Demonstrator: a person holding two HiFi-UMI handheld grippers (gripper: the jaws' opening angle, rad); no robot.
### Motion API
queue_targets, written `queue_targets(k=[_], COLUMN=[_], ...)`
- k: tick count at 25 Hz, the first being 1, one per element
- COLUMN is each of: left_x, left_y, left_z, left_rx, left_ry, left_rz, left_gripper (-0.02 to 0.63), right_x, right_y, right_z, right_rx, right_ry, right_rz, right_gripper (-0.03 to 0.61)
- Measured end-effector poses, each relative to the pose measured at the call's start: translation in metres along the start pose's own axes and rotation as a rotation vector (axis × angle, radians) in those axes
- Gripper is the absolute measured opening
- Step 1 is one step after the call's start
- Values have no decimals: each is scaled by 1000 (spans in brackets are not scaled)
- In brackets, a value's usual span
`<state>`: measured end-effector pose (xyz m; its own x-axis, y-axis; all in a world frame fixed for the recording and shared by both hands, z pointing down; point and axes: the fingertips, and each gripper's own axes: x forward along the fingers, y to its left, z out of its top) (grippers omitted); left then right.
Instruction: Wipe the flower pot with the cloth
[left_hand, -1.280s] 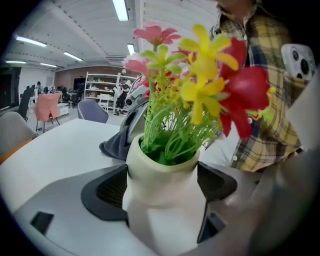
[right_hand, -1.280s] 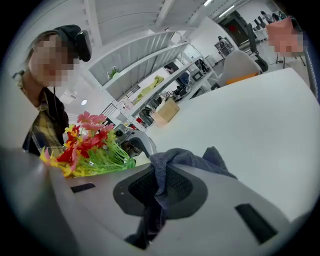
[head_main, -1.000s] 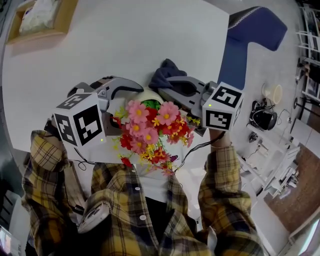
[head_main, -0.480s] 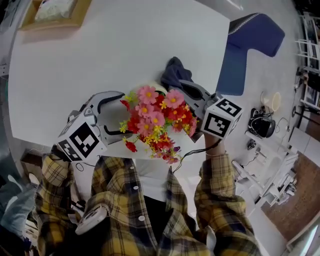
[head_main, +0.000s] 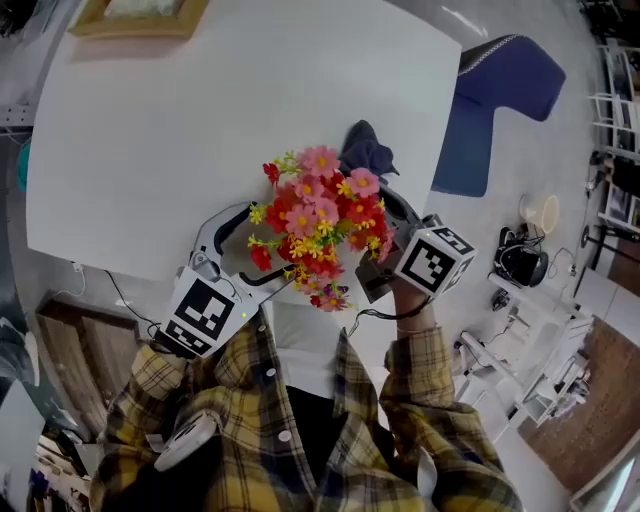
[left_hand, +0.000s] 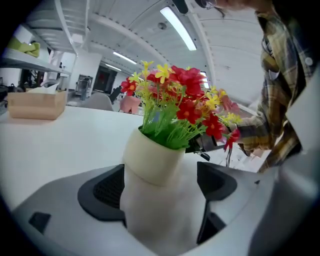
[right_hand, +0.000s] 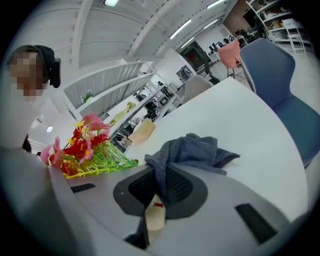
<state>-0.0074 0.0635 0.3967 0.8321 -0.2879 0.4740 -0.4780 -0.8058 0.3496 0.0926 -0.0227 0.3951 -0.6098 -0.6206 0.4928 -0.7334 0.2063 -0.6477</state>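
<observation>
the left gripper (left_hand: 161, 189) clamps the stiff, smooth flower pot (left_hand: 150, 162) low on its body near the table (head_main: 180, 120) edge (top-heavy, probably slippery), while the right gripper (right_hand: 159, 194) pinches the limp cloth (right_hand: 192, 151).

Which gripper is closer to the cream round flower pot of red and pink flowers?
Left. The left gripper clamps the cream flower pot between its jaws; the right gripper, holding the dark blue cloth, is beside the flowers.
</observation>
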Motion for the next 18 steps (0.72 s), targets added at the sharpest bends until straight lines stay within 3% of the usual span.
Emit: queue_targets(k=[5,13,18], left_x=[6,2,-3], left_y=[3,2,0], left_z=[4,3,3], left_rx=[-52,-2,19], left_ry=[-47,-77,-79], left_rz=[57,110,100], left_gripper=[442,443,443], right_x=[-6,-7,-9], right_y=[3,26,32], right_z=[-13,-45,-48], right_rx=[71,133,108], right_ry=[-14,1,3], right_rz=[-27,-34,-30], right_gripper=[12,11,11])
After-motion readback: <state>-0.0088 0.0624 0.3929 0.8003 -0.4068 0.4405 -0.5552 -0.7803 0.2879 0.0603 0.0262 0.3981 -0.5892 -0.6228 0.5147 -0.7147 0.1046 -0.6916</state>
